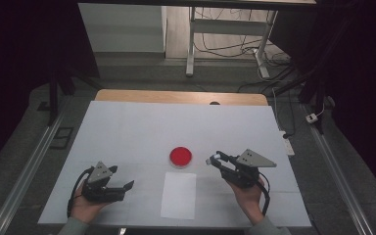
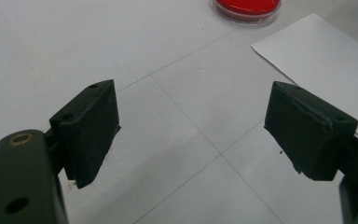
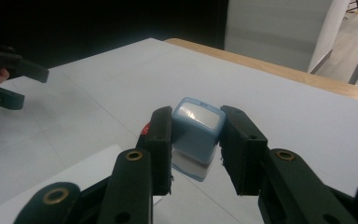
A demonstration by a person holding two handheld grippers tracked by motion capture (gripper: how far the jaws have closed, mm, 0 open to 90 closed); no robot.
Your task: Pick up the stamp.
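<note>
Two claws are mine at this table, one in each hand. My right claw grips a small pale blue stamp, its black jaws pressed on either side of the block so that the flat face of the stamp points away from me; in the high view the stamp shows as a light spot at the claw's tip, held off the table, just right of the red dish and above the far right corner of the white sheet. The claw lies nearly level, pointing left and away from me toward the dish. My left claw rests low at the near left of the table with its jaws spread wide and nothing between them; in the left gripper view bare table shows in the gap, with the sheet's corner just beyond the right jaw and the dish farther off at the top edge. The dish sits just beyond the sheet's far edge, between my two claws. The left claw also shows far off in the right gripper view.
</note>
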